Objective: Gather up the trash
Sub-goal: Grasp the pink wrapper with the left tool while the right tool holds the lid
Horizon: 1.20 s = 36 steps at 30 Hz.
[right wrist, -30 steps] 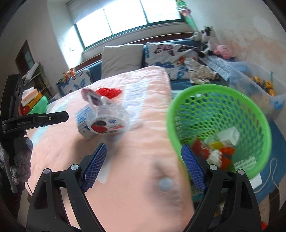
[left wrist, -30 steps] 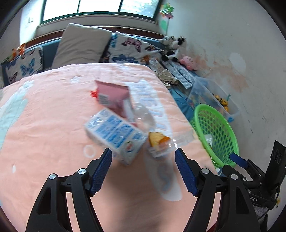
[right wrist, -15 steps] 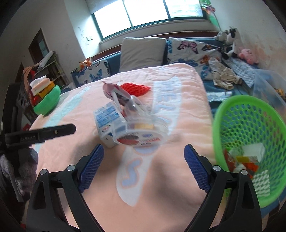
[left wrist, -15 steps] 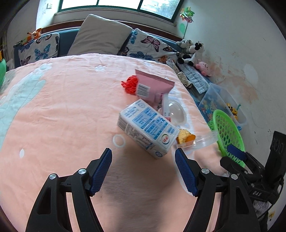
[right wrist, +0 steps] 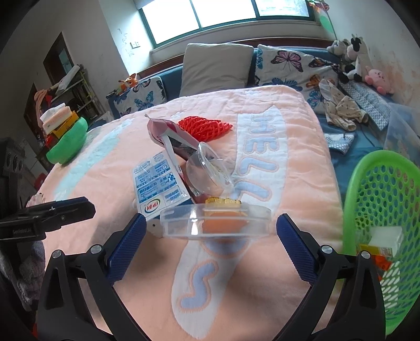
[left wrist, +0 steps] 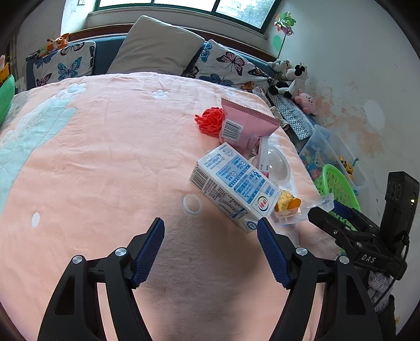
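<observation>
Carton (left wrist: 233,183) crowds tray (right wrist: 215,221) – basket (right wrist: 388,225) just beside – pouch (left wrist: 244,126) behind.

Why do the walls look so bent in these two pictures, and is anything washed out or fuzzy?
Both views come through fisheye lenses, so edges curve and corners go black. In the right wrist view the window is blown out white, and the clear tub close to the lens looks soft. In the left wrist view the milk carton is sharp, with a dim shadow on the blanket near the fingers.
</observation>
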### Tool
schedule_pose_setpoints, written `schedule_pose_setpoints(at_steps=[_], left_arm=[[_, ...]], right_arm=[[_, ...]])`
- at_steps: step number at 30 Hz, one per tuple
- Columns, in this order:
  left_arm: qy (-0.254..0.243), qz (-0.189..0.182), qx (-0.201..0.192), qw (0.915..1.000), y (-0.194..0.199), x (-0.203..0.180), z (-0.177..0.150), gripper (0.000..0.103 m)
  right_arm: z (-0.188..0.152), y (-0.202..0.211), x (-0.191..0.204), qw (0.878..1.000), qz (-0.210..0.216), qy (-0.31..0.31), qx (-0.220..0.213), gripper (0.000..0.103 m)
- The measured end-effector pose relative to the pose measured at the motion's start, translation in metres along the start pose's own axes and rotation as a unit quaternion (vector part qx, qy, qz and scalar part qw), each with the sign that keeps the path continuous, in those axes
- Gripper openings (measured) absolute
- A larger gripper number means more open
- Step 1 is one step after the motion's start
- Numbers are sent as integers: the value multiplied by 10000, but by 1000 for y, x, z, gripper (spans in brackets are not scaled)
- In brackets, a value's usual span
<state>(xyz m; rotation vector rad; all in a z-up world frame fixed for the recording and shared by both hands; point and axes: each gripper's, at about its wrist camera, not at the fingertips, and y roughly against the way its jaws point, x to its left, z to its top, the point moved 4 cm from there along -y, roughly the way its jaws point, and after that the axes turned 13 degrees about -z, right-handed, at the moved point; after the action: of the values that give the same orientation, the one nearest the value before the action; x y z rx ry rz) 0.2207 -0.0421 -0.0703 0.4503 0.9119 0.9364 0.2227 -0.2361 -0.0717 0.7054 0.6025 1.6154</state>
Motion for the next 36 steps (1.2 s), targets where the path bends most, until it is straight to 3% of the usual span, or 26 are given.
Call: schedule_pose_setpoints(at_steps=[8,19,26,36], left_arm=[[134,-8,33,9999,-8,2,6,70],[474,76,22,9988,-29,-3,28,70],[-61,316,-239,9992,-36,-16,58,79],[-647,160,-294,9973,-64,-32,88,84]], right_arm=[[-2,-18,-3,9993,241,-121,265,98],[-7,-12,-4,9996,223,-91,124,93],[-13,-5,-6,9997,206,-90,61,93],[-18,-2,-6,9999,149,-57,25,93]])
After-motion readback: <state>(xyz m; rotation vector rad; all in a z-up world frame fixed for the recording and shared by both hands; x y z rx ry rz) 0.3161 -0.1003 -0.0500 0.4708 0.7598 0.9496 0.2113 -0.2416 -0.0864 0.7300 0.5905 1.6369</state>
